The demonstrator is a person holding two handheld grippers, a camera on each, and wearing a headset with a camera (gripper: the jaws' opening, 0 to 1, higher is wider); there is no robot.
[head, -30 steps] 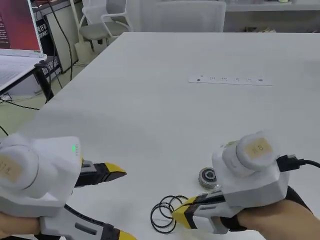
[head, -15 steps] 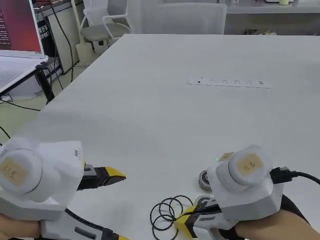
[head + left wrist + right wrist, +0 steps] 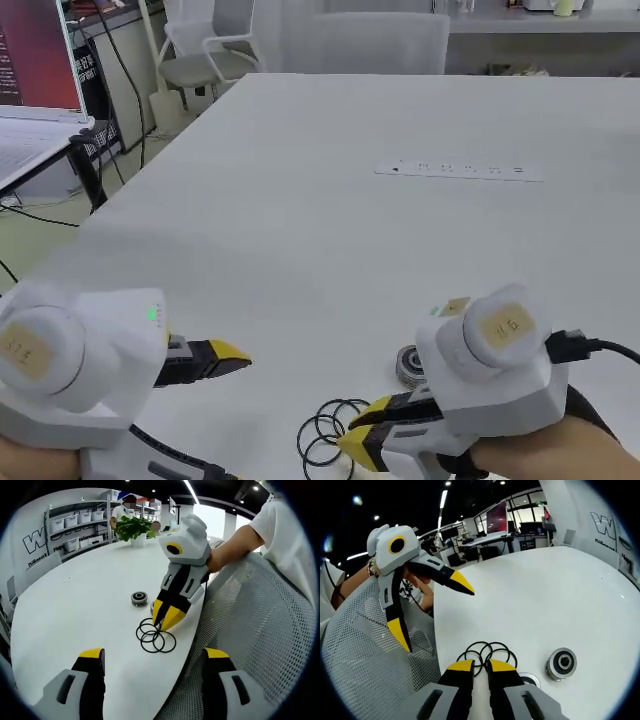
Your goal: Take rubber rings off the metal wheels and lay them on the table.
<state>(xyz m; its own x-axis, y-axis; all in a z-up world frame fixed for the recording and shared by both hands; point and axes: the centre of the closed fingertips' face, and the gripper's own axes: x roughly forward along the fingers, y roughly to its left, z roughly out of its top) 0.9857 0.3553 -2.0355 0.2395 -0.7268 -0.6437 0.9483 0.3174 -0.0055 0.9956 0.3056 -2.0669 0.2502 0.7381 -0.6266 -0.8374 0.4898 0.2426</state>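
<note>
– White table point(image 3: 300, 220), mostly bare, with a power strip point(image 3: 460, 170) far off at 12 o'clock in the head view. Where is the work?

– Down by the near edge. Several black rubber rings point(image 3: 322, 432) lie flat in an overlapping cluster. The right gripper point(image 3: 481, 667) has its tips at the cluster's 3 o'clock side, and its jaws are almost together with only a sliver of gap. I cannot tell whether a ring is pinched in there

– And the wheels?

– One metal wheel point(image 3: 562, 664) lies on the table at about 2 o'clock from the rings in the right gripper view. A second wheel point(image 3: 529, 680) is half hidden just beside the right jaw. Whether either one wears a ring is too small to see

– So what makes the lay-down go well?

– My read is that a ring is being set with the others. Keep the tips low over the table and part the jaws slowly, so a ring drops flat rather than springing. Then draw back towards 3 o'clock without dragging the cluster. In the left gripper view the rings sit close to the table's edge, so a nudge could send one off

– The other hand?

– The left gripper point(image 3: 154, 656) hangs well apart at 9 o'clock from the rings, jaws spread wide and empty. It looks ready to steady a wheel next
</note>
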